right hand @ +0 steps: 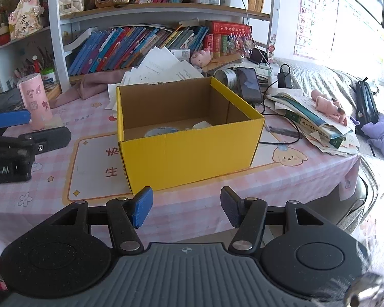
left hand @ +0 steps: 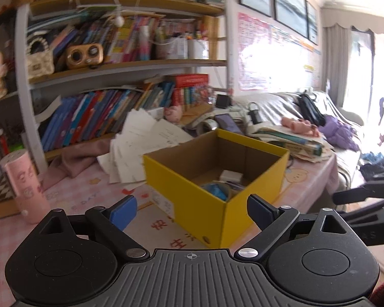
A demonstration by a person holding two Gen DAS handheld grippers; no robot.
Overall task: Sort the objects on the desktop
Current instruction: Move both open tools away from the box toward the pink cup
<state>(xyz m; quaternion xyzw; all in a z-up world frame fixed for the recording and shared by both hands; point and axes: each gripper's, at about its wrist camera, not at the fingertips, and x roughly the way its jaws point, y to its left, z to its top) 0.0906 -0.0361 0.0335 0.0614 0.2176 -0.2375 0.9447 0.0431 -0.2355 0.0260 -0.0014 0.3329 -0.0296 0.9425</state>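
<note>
Where box wall [right hand: 192, 151] hides contents, a blur.

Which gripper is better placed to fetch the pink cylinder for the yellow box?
Probably the left gripper. Its jaws are wide open and empty, and the pink cylinder stands close on its side. The right gripper, also empty, faces the yellow box, with the cylinder far across.

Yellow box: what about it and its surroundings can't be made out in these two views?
- Box contents: right wrist view, the near wall hides all but the tops of a blue roll and a white item.
- Same roll in the left wrist view: partly behind the box wall, blurred.
- Mat print: the box covers part of it.
- Phone screen: dark, unreadable.
</note>
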